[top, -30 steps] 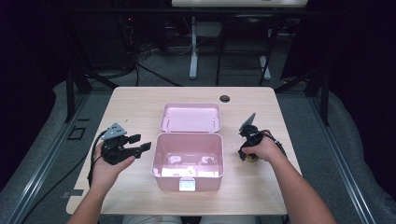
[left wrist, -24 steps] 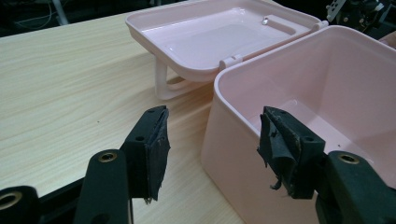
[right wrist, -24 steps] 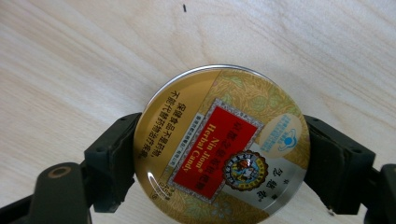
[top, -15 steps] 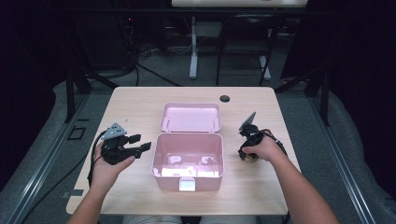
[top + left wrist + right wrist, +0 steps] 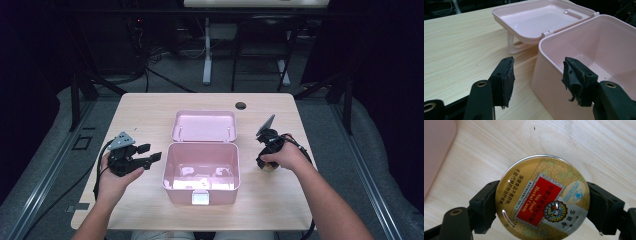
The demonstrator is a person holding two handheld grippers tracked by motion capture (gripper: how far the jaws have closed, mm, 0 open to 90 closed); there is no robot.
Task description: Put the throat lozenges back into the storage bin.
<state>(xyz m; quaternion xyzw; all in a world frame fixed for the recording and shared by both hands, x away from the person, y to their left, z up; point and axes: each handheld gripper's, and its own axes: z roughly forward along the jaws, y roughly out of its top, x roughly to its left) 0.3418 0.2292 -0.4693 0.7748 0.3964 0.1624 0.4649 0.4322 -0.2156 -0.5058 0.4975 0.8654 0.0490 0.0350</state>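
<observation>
A pink plastic box [image 5: 201,170] sits at the middle of the light wooden table [image 5: 150,107], its hinged lid [image 5: 204,125] thrown back flat at 12 o'clock from the body, inner face up. A white latch [image 5: 200,198] shows on the front wall at 6 o'clock.

The right gripper [image 5: 541,207] is at 3 o'clock from the box in the high view, near it but apart, held in the person's right hand [image 5: 284,156]. Its jaws are closed onto a round gold herbal candy tin [image 5: 542,197], one pad pressing each side of the tin's rim. The lid of the tin faces the camera, with a red label panel and a round crest, and the tin is just above the tabletop; whether it touches the wood cannot be told. A corner of the pink box shows at 10 o'clock in the right gripper view.

The left gripper [image 5: 537,80] is at 9 o'clock from the box, held in the left hand [image 5: 117,177]. Its jaws stand wide apart with nothing between them, pointing toward the box's near left corner, with one pad in front of the box wall and the other over bare table. A small dark hole [image 5: 240,105] lies in the table at 1 o'clock from the box, well apart.
</observation>
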